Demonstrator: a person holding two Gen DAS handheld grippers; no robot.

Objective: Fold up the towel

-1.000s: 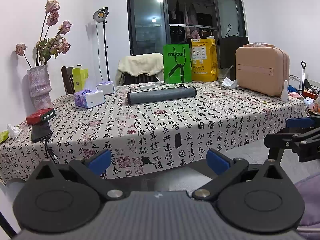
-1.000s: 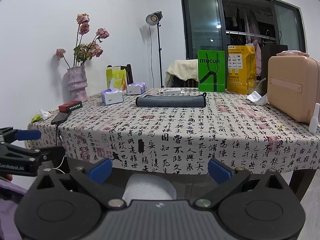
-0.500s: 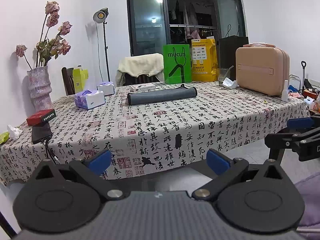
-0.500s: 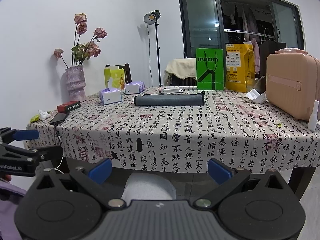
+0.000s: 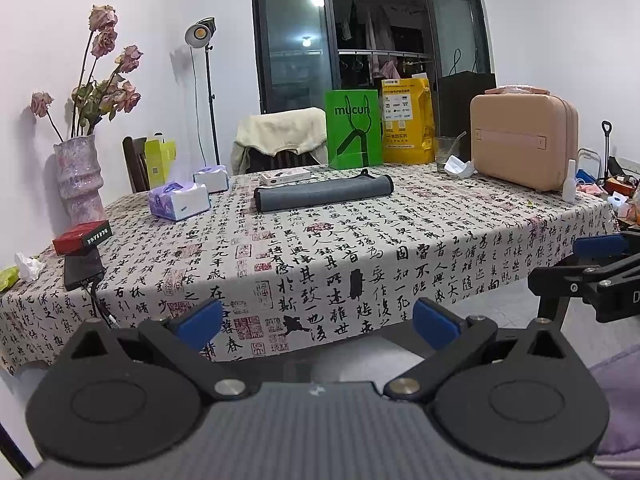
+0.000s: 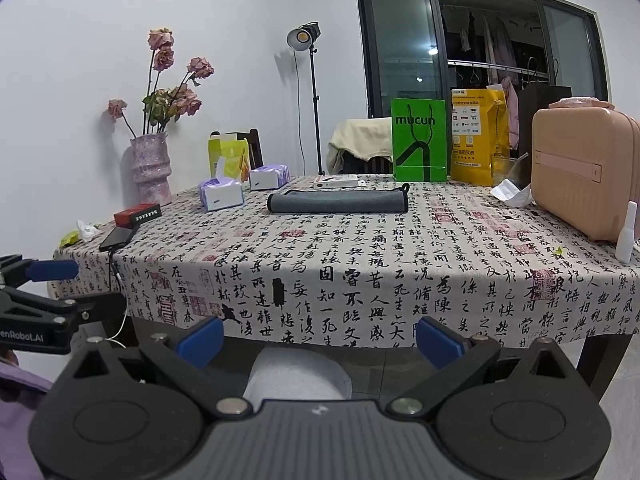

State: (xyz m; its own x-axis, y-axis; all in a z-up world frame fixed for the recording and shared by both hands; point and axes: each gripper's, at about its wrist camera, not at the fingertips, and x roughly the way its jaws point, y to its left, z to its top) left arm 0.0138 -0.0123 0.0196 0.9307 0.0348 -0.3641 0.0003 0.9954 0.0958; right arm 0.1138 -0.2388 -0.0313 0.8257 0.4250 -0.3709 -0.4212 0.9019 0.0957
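Both grippers (left gripper (image 5: 316, 318), right gripper (image 6: 319, 335)), spread, hang off the table edge (image 5: 360, 320), seemingly well short of the towel (image 5: 323, 197).

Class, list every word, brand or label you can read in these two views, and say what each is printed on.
"mucun": green paper bag.
"enRobot.AI", cut off at the frame edge: left gripper.
Tablecloth: Chinese calligraphy.
Yellow bag and red box: print too small to read.
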